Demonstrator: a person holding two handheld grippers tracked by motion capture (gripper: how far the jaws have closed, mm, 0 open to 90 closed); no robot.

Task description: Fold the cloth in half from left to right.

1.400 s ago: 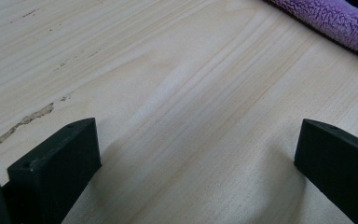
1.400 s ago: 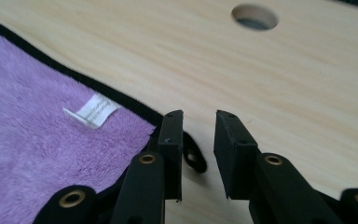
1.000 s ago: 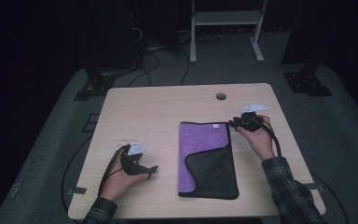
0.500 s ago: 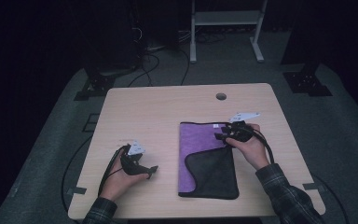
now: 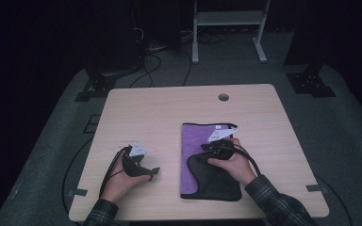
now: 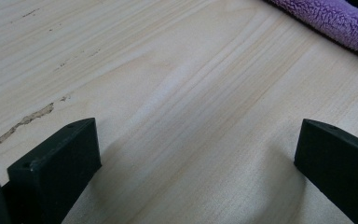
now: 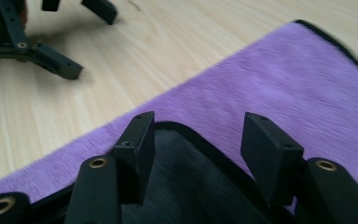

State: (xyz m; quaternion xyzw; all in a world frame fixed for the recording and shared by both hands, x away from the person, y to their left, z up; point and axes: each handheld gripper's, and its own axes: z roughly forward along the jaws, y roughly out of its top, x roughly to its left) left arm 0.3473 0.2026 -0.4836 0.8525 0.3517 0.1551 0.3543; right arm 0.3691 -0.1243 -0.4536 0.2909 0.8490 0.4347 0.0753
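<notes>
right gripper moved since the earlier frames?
Yes. The right gripper has come from the towel's far right corner toward the near-left, over the black folded flap; its jaws have just been opening, with nothing pressed between them.

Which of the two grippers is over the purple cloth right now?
The right gripper, above the purple cloth at its folded-over black flap. The left gripper rests on bare table beside it.

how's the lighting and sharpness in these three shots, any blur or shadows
High view: dim, dark surroundings, only the table lit. Left gripper view: bright, sharp wood grain, soft jaw shadows. Right gripper view: towel slightly smeared, the left gripper soft in the background.
</notes>
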